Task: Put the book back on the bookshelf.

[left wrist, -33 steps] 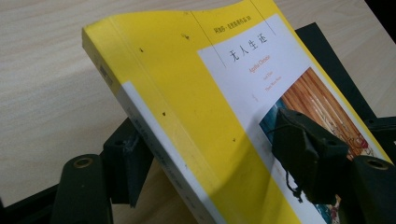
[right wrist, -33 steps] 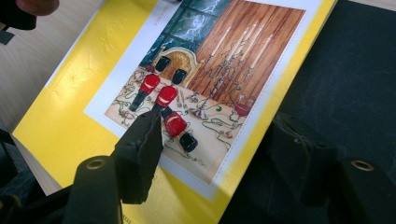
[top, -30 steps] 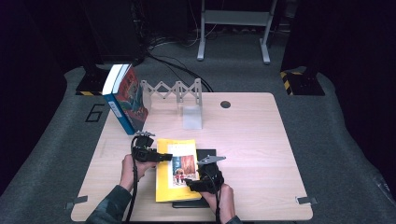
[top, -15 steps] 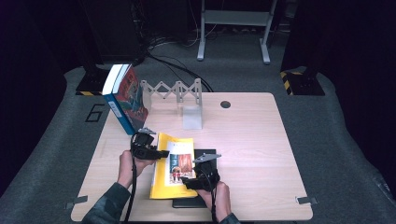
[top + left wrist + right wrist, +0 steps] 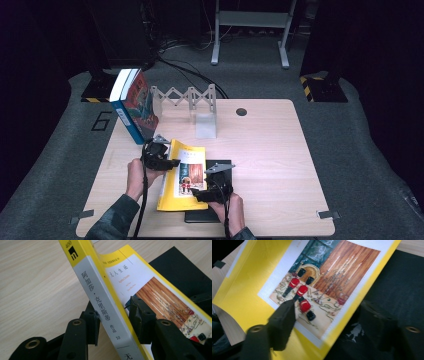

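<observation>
I see a yellow book [image 5: 183, 180] with a grey-white spine and a cover picture of red-capped figures and brown panelling, a black mat [image 5: 220, 165] beneath it, a pale wood-grain desk [image 5: 280, 150], and black claws [image 5: 167, 162].

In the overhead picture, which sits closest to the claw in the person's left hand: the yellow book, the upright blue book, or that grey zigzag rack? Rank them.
From the left claw:
1. Yellow book: between its jaws, gripped at the spine.
2. Blue book: upright, just behind, at the table's left edge.
3. Zigzag rack: farther back, toward the middle.
</observation>
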